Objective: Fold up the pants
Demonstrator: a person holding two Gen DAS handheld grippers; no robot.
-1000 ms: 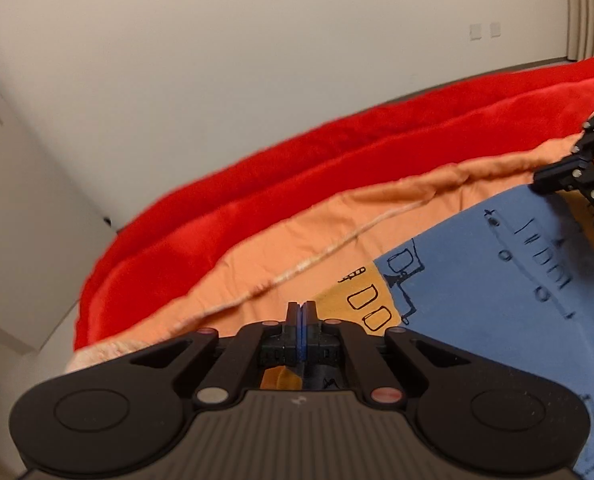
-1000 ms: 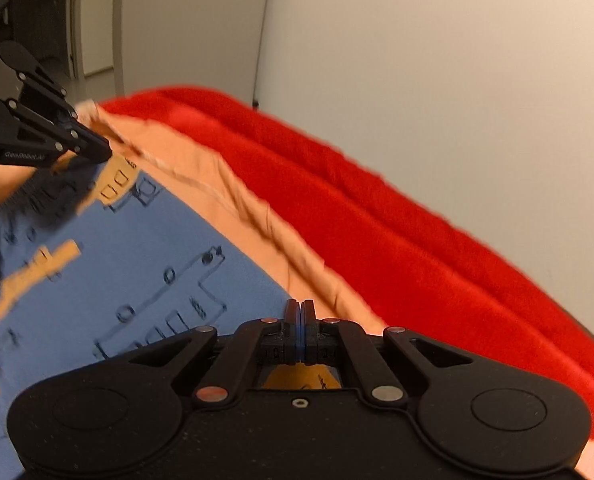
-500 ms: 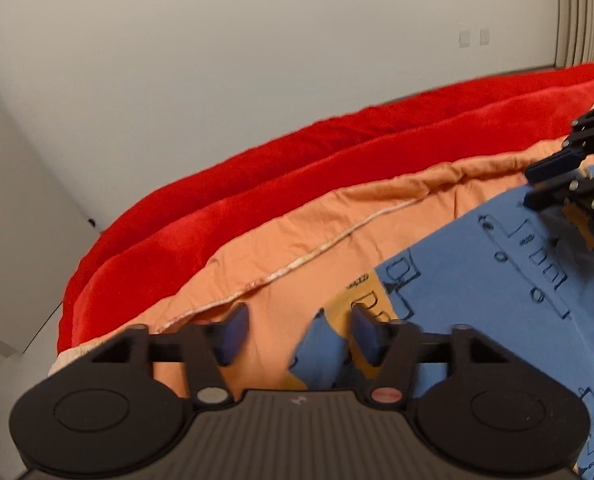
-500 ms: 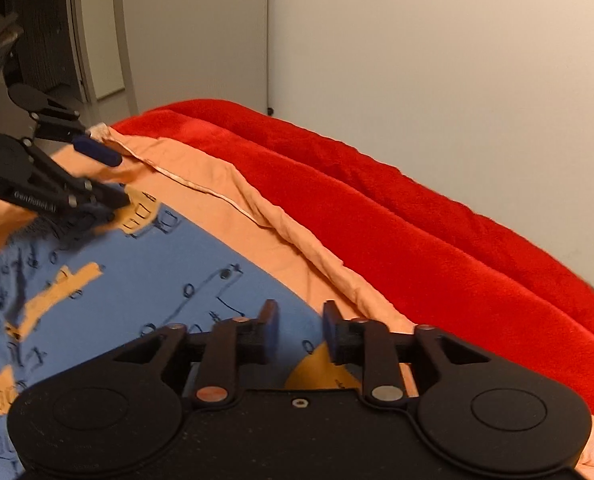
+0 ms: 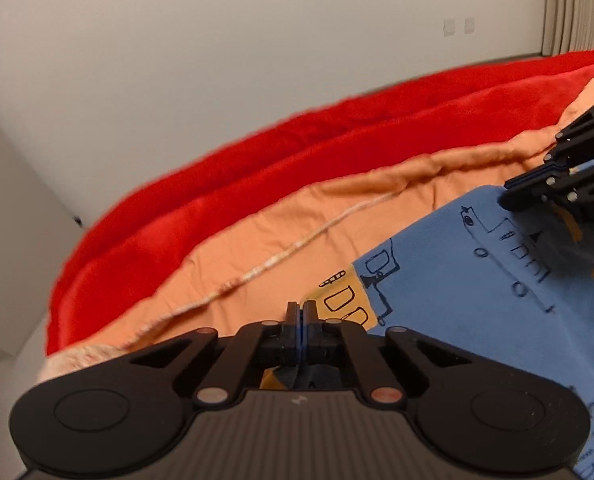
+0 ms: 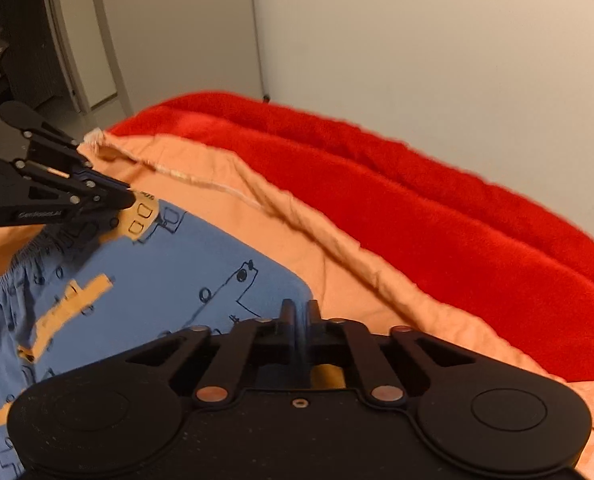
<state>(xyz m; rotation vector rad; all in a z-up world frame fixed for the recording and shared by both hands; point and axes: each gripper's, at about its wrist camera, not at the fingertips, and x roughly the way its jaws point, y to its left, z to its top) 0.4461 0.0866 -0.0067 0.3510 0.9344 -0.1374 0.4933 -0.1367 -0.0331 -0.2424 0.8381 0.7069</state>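
Blue pants with black line drawings and orange patches lie on an orange sheet; they also show in the right wrist view. My left gripper is shut on the pants' edge at one corner. My right gripper has its fingers nearly together on the pants' edge at the other corner. Each gripper shows in the other's view: the right one at the far right, the left one at the far left, both pinching the fabric.
The orange sheet covers a bed, with a red blanket bunched along the far side against a white wall. A door and dark furniture stand at the left in the right wrist view.
Both grippers were shut a second ago, opened half a second ago, and have closed again on the pants' edge.
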